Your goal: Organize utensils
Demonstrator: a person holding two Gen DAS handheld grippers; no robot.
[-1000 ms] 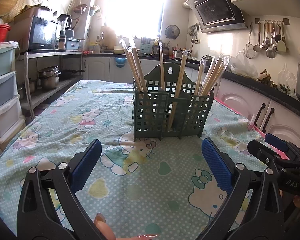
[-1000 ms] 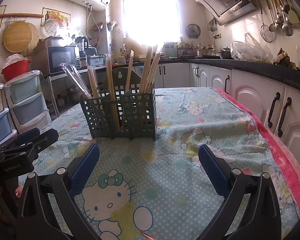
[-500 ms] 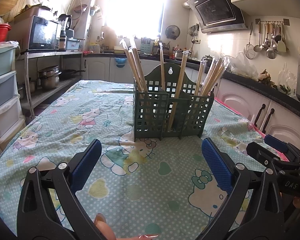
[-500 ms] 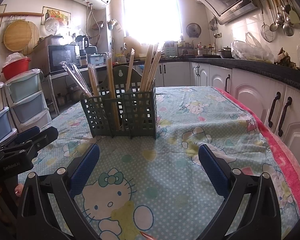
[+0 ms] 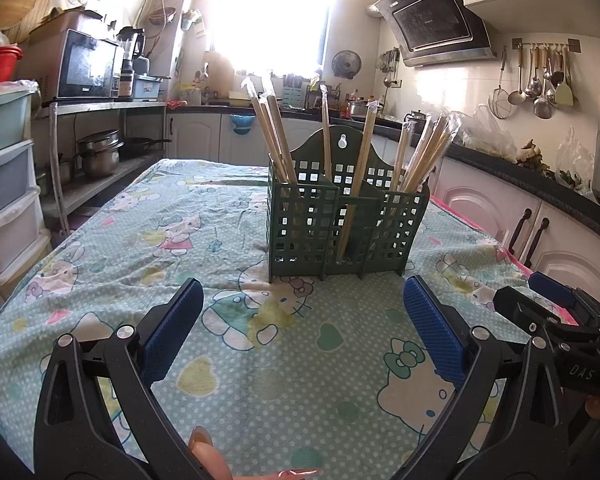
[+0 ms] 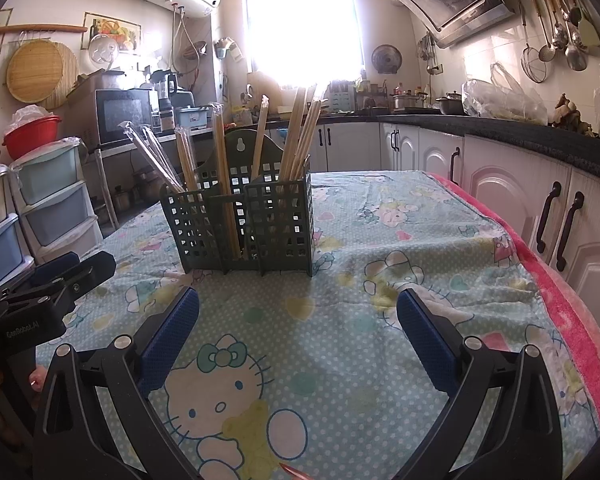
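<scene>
Chopsticks, long pale wooden ones in clear sleeves [image 5: 278, 140], already stand in all 3 compartments of the dark green slotted plastic holder [image 5: 342, 224] on your cartoon-print desk [image 5: 180, 240]. Your left hand-held gripper [image 5: 300, 328] and right hand-held gripper [image 6: 298, 328] both hover spread and empty, and nothing loose remains, so you look essentially finished.

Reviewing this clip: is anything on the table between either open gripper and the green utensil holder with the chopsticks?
Nothing visible. Only bare cartoon-print tablecloth lies between the left gripper and the green slotted plastic utensil holder, and likewise ahead of the right gripper. The wrapped wooden chopsticks already stand in its compartments.
</scene>
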